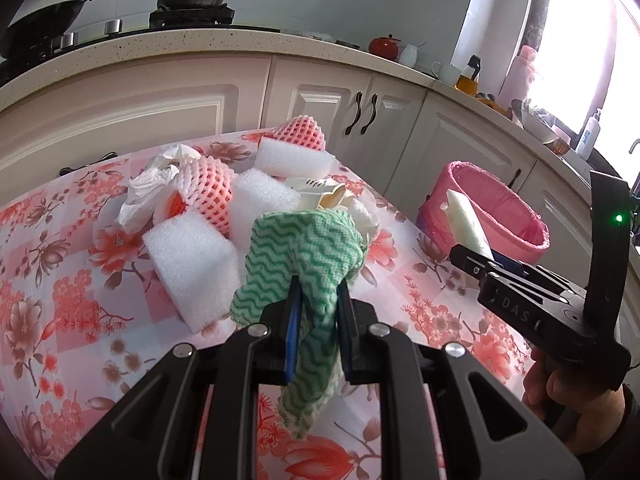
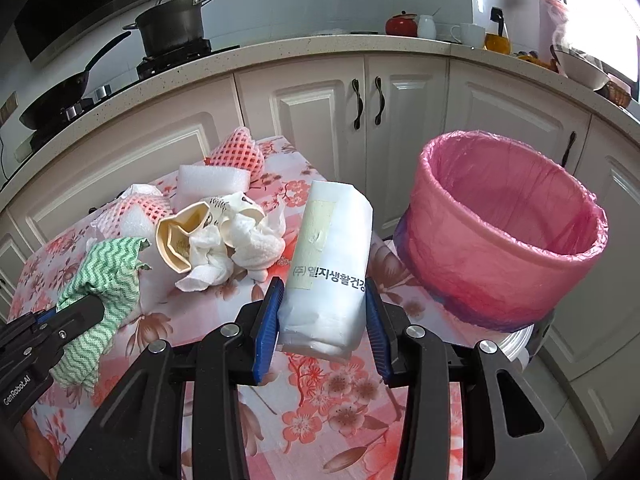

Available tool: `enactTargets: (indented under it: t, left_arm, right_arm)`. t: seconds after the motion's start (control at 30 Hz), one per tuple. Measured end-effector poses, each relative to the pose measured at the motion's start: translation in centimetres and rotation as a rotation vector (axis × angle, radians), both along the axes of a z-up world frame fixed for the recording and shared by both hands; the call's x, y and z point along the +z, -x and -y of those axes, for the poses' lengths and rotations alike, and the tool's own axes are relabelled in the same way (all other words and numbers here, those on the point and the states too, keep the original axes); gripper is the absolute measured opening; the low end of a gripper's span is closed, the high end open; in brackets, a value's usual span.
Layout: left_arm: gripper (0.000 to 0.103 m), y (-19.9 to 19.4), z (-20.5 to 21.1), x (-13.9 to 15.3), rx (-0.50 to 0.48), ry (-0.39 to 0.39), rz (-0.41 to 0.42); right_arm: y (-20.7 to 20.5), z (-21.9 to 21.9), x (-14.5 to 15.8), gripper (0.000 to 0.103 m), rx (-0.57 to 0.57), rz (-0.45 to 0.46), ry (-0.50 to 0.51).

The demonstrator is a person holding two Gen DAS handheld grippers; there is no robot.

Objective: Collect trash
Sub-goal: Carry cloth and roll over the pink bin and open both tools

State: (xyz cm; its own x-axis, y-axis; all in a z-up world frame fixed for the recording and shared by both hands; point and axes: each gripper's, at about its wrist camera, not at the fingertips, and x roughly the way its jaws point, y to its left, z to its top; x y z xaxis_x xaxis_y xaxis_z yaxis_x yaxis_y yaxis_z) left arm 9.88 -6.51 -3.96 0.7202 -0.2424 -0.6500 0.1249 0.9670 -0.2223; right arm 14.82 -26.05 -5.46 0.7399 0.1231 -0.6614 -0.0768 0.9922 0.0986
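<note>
My left gripper (image 1: 316, 300) is shut on a green-and-white wavy cloth (image 1: 308, 256) and holds it above the floral table (image 1: 60, 300). The cloth also shows in the right wrist view (image 2: 104, 276), pinched by the left gripper (image 2: 86, 308). My right gripper (image 2: 322, 308) is shut on a white plastic package with Korean print (image 2: 328, 264), held up left of the pink-lined bin (image 2: 508, 232). In the left wrist view the right gripper (image 1: 480, 260) holds the package (image 1: 466, 222) in front of the bin (image 1: 496, 212).
A trash pile lies mid-table: white foam blocks (image 1: 192, 264), pink foam nets (image 1: 208, 188), crumpled tissue (image 2: 240, 240), a crushed paper cup (image 2: 180, 236), a plastic bag (image 1: 148, 188). White cabinets (image 2: 320, 112) and a counter with a pot (image 2: 172, 28) stand behind.
</note>
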Motion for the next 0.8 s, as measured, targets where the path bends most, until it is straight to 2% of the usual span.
enactTargets:
  t: [0.4,0.6,0.8]
  left_arm:
    - [0.016,-5.3,5.3,4.7,-0.088,0.003,0.095]
    - [0.016,-8.5,10.5,7.2,-0.177,0.007,0.141]
    - [0.016,-11.1,15.5,8.3,-0.256,0.023,0.151]
  right_arm:
    - [-1.8,6.1,4.2,0.039,-0.102,0.116,0.026]
    - [-3.3,10.0,5.5,0.039,-0.159,0.143,0.034]
    - [-4.5,13.3,5.7,0.039,-0.205,0.146,0.042]
